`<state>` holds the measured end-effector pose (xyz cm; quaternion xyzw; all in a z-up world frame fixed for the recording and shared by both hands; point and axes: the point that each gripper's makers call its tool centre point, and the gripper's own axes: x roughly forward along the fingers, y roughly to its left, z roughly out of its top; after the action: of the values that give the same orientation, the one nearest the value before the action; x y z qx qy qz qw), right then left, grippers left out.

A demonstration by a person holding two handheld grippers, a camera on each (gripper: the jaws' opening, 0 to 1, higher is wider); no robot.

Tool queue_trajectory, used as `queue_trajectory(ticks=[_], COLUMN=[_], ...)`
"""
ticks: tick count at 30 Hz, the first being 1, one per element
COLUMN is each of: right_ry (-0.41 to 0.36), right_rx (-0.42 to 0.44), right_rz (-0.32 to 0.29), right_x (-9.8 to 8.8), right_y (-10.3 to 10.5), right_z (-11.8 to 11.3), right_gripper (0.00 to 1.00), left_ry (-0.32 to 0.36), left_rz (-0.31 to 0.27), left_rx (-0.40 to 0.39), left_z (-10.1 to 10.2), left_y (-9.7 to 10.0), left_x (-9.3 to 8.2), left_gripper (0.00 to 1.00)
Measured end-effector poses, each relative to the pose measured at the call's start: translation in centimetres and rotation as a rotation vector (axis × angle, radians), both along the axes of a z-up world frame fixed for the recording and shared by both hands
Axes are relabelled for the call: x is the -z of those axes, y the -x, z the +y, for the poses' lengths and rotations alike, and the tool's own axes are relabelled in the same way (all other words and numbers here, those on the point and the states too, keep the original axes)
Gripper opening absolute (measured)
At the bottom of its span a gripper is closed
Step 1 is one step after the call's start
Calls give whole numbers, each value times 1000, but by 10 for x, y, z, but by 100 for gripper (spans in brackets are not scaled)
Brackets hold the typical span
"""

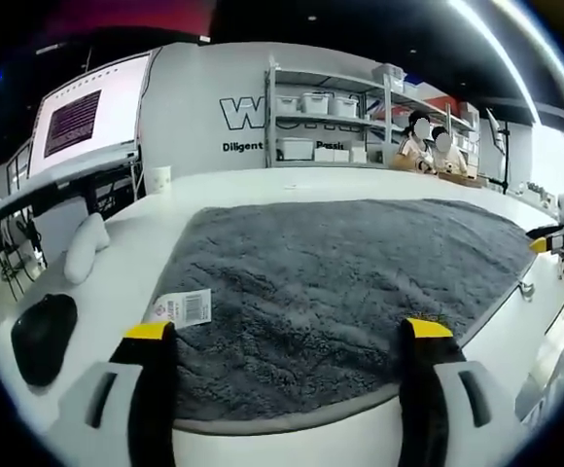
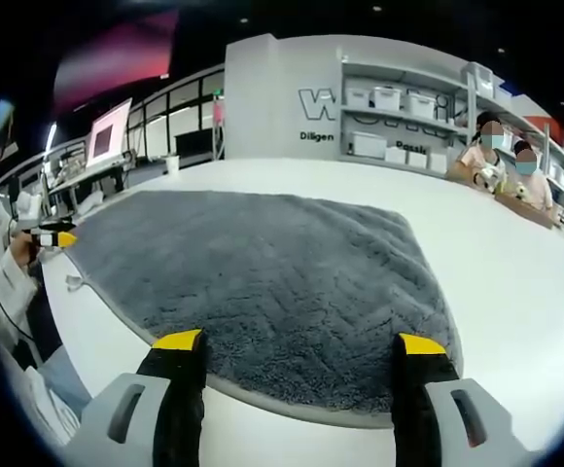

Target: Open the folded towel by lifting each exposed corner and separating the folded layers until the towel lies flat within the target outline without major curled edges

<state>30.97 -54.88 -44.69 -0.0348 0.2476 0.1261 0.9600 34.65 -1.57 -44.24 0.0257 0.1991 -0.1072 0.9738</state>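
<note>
A grey shaggy towel (image 1: 331,282) lies spread flat on the white table (image 1: 117,282), with a white barcode tag (image 1: 180,309) at its near left edge. My left gripper (image 1: 290,331) is open over the towel's near edge, nothing between its yellow-tipped fingers (image 1: 148,332). In the right gripper view the same towel (image 2: 263,272) lies flat, and my right gripper (image 2: 299,342) is open above its near edge. The other gripper's yellow tip (image 1: 540,245) shows at the far right of the left gripper view, and another tip (image 2: 65,238) at the left of the right gripper view.
A black object (image 1: 41,336) and a white soft object (image 1: 83,248) lie left of the towel. A white cup (image 1: 158,179) stands at the table's far edge. Shelves with bins (image 1: 326,126) and two seated people (image 1: 428,146) are behind. A person's sleeve (image 2: 5,282) is at left.
</note>
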Motion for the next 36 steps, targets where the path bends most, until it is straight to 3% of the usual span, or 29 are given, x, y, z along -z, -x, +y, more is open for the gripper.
queue_trajectory(ticks=[5, 10, 18, 25, 28, 36], right_ry=[6, 7, 52, 64, 60, 88], right_rx=[-11, -30, -39, -33, -26, 32], right_rz=[32, 32, -33, -116, -164, -195], right_x=[-2, -9, -43, -79, -97, -110], right_y=[0, -4, -22, -53, -75, -135], right_z=[0, 2, -6, -20, -28, -56], right_gripper=[76, 75, 73, 67, 60, 47], left_ry=[-14, -9, 11, 20, 18, -8], left_rz=[21, 4, -15, -4, 4, 9], left_rx=[23, 44, 53, 56, 57, 44], left_z=[-3, -11, -15, -18, -20, -18], left_y=[2, 3, -4, -7, -7, -5], left_x=[-3, -14, -23, -16, -12, -10], left_gripper=[96, 97, 97, 96, 96, 96])
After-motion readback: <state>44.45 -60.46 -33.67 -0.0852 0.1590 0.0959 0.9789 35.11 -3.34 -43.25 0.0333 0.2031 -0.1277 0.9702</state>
